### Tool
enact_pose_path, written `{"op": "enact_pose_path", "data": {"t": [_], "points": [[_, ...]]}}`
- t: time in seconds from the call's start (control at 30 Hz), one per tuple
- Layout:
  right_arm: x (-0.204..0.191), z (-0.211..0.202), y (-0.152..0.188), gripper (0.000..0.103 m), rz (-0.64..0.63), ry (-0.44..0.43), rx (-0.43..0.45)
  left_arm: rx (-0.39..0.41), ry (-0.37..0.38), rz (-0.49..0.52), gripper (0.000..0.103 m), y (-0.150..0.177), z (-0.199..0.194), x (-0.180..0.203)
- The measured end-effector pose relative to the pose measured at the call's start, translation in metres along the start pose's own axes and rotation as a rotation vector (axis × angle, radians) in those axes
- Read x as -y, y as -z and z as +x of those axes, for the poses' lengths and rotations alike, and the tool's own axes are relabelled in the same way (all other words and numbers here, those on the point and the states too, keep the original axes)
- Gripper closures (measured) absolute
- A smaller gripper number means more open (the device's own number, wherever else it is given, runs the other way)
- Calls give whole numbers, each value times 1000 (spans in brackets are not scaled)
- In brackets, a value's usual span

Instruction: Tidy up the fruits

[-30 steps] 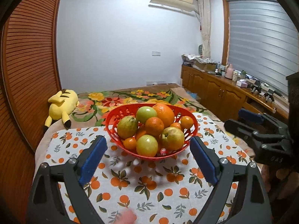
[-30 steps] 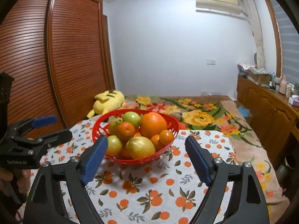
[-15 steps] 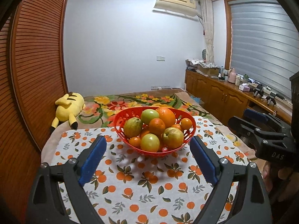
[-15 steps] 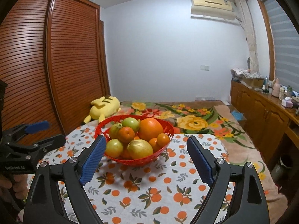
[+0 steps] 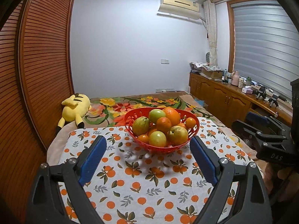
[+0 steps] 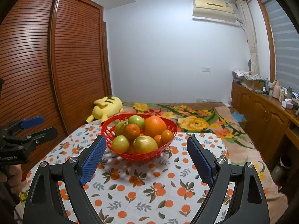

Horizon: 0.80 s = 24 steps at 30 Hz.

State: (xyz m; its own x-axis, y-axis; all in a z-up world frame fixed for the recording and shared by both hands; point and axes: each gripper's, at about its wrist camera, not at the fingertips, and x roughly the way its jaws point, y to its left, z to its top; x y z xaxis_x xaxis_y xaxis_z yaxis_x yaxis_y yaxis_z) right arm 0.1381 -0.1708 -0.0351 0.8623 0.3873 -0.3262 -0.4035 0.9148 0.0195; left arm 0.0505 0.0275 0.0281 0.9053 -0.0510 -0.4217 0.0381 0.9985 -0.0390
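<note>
Basket (image 5: 194, 128) of fruit sits mid-cloth (image 5: 130, 186), toward far edge, piled with oranges and green fruit; big orange (image 6: 155, 126) on top. Versus a second ago: basket looks smaller and farther in both views, more cloth showing in front; both grippers have pulled back from it. Left gripper (image 5: 148, 155) wide open, nothing between jaws. Right gripper (image 6: 145, 156) also wide open, empty. Plush (image 5: 74, 110) lies beyond cloth's far left corner.

- One red basket (image 5: 194, 130)
- One large orange (image 5: 172, 114)
- Four greenish round fruits (image 5: 157, 138)
- One yellow plush toy (image 5: 73, 110)
</note>
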Motion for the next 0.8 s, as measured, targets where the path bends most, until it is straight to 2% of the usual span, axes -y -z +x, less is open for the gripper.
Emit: {"op": "enact_pose_path", "data": {"t": [0.8], "points": [[1, -2, 1, 13, 1, 6, 2, 9, 2, -3, 11, 0, -4, 0]]}}
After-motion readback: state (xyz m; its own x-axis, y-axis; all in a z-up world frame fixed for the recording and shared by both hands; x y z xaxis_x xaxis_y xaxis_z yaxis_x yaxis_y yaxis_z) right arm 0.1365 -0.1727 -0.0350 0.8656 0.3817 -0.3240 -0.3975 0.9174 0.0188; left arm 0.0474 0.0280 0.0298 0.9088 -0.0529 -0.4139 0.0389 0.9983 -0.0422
